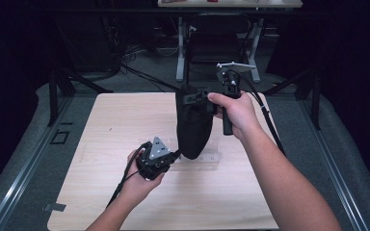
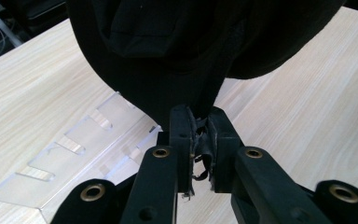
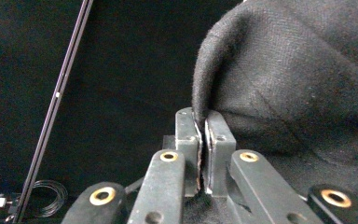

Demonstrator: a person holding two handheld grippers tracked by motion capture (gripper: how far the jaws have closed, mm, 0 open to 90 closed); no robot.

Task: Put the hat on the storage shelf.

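My right gripper [image 1: 198, 96] is up over the far side of the light wood table [image 1: 125, 120], jaws pinched tight on the top edge of a black fabric garment [image 1: 193, 130] hanging below it. My left gripper [image 1: 175, 155], low nr the table, is clamped on the cloth's bottom edge, just above a clear acrylic slotted rack [image 2: 65, 154].

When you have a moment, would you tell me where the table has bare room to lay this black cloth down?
The table is bare along its far-left part, beyond the left gripper, and across the near-right stretch beside the right forearm. The middle is crowded: the black cloth hangs there from the right gripper over a clear acrylic rack.
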